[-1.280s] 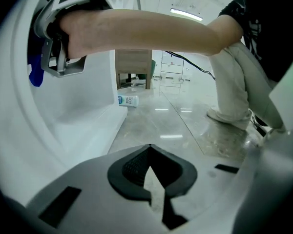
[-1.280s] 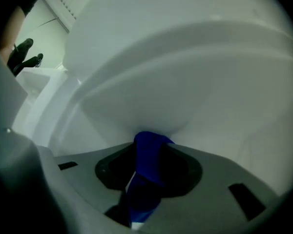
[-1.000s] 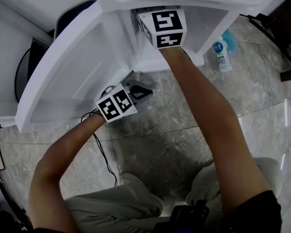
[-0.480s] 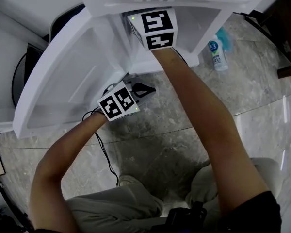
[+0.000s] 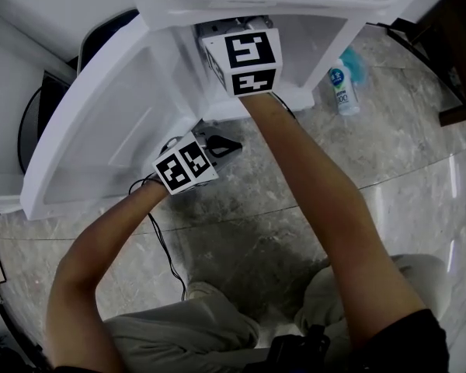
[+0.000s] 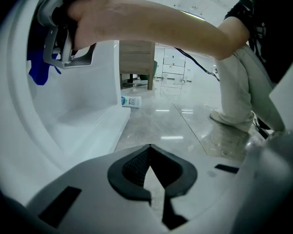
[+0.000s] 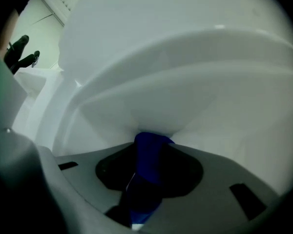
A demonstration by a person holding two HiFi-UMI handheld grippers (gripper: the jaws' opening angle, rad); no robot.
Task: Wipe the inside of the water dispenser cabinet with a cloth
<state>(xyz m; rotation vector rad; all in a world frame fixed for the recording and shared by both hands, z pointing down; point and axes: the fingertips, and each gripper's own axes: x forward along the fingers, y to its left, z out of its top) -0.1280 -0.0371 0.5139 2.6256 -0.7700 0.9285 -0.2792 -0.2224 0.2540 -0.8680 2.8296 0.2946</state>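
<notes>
My right gripper [image 7: 149, 152] was clamped on the blue cloth [image 7: 145, 189] and reached inside the water dispenser cabinet [image 7: 195, 72]. The cloth's front edge sat at the white inner wall, probably touching it, though the close view left me unsure. My left gripper [image 6: 147, 174] had its jaws closed together on nothing, low beside the open cabinet door [image 5: 101, 130] above the grey floor [image 5: 295, 208]. A small bottle [image 5: 341, 90] lay on the floor just right of the cabinet.

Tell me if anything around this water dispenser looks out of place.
One thing: a small white bottle lies on its side on the floor, just right of the open cabinet. It looks set aside or dropped rather than stored. Nothing looks spilled or damaged.
</notes>
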